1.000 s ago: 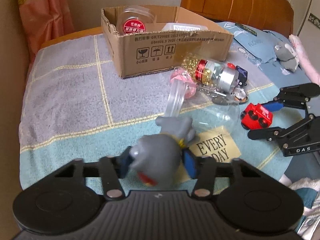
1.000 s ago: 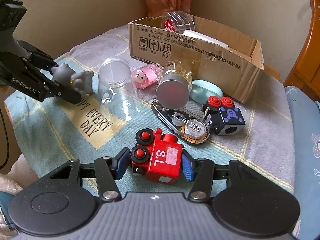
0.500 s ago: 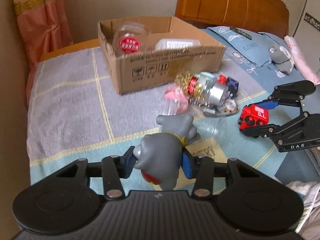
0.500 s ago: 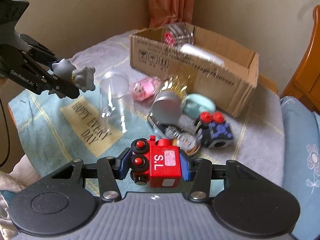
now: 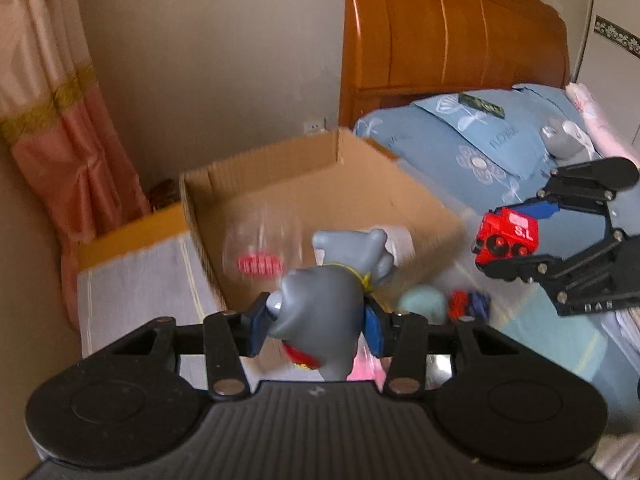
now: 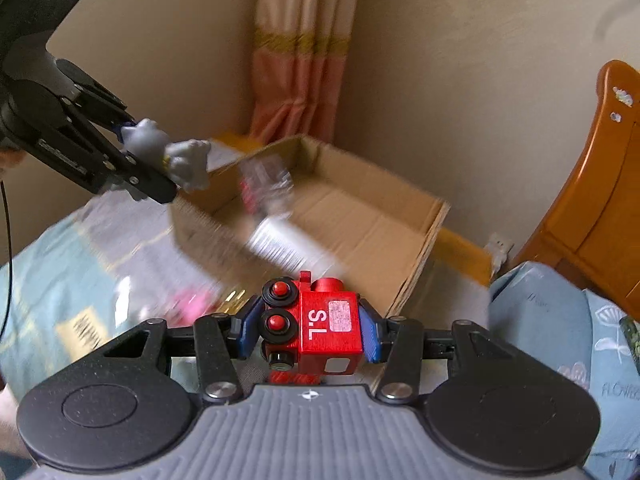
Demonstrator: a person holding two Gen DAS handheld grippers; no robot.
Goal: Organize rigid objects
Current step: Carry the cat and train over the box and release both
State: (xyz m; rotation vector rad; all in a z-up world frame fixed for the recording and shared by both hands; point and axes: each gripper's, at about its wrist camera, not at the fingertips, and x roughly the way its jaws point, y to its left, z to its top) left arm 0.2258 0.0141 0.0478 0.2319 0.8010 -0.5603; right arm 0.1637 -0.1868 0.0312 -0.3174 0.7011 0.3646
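My left gripper (image 5: 316, 326) is shut on a grey animal figurine (image 5: 324, 312) and holds it in the air just in front of the open cardboard box (image 5: 424, 216). It also shows in the right wrist view (image 6: 168, 156). My right gripper (image 6: 306, 334) is shut on a red toy train marked S.L (image 6: 320, 328), raised near the box's right side (image 6: 416, 276). The train also shows in the left wrist view (image 5: 506, 236). A clear jar with a red label (image 5: 260, 256) lies in the box.
A pale green round object (image 5: 422, 304), a red and blue toy (image 5: 468, 304) and something pink (image 5: 364, 368) lie blurred on the patterned cloth below. A wooden headboard (image 5: 440, 40), a blue pillow (image 5: 480, 144) and a pink curtain (image 5: 48, 120) surround the spot.
Both grippers have lifted their toys off the cloth and moved up and forward toward the cardboard box. The views are now motion-blurred.
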